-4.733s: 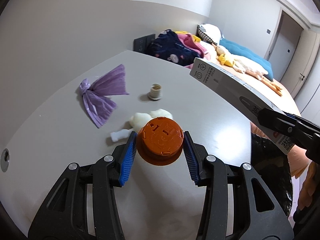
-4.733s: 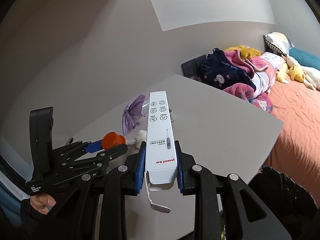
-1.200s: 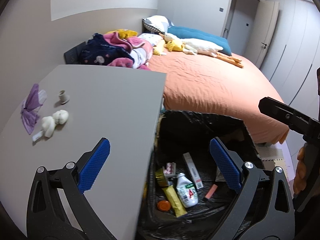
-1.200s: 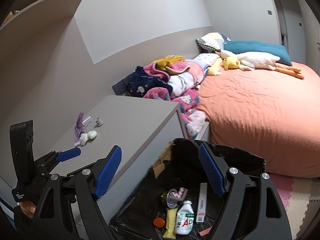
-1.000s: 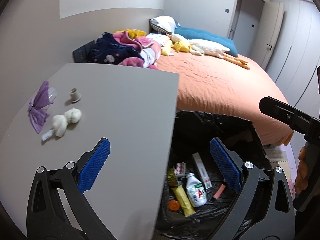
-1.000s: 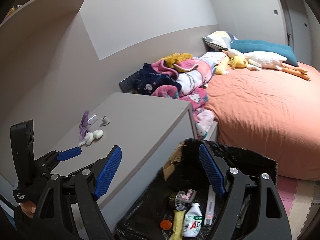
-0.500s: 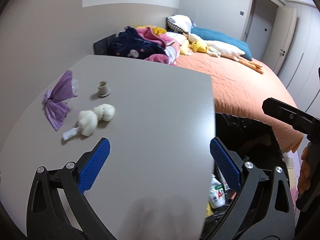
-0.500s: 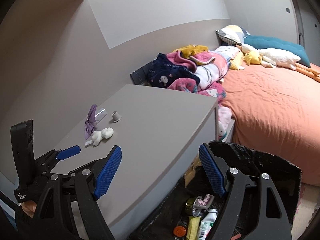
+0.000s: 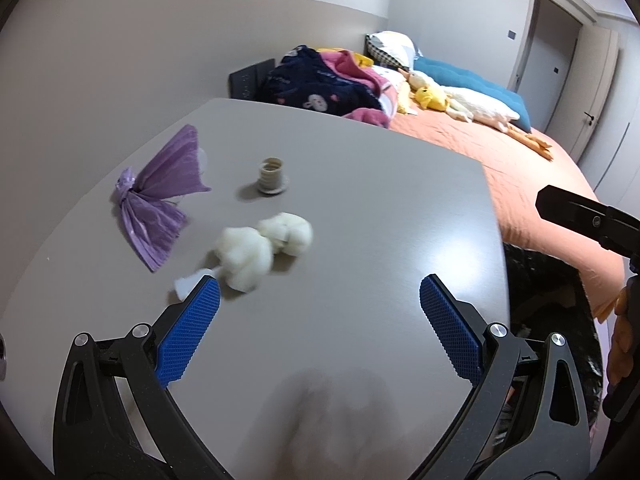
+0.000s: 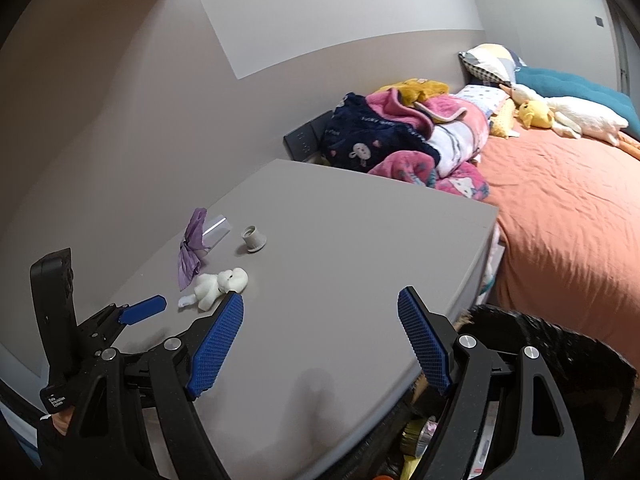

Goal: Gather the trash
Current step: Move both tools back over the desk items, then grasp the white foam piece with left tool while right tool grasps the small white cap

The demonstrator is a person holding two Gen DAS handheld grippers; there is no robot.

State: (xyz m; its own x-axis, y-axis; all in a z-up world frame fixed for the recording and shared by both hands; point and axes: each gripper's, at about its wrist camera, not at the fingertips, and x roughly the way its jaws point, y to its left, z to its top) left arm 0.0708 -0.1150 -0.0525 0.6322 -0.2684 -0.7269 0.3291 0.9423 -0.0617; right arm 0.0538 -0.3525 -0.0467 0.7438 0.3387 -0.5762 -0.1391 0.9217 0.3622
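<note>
Both tools empty w/ jaws wide, left gripper [image 9: 316, 312] and right gripper [image 10: 320, 336] over grey table [image 9: 360, 220], btwn pickups; next likely: reach white tissue wad [image 9: 262, 250] at 11 o'clock, then bin [image 10: 560, 360] at 4 o'clock.

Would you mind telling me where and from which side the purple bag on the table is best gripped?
Probably at the knot, where the purple bag is cinched narrow and stands a little proud; both fans lie flat and thin. Come down from above with the open left hand-held gripper, its fingers either side of the knot, clear of the white wads.
</note>
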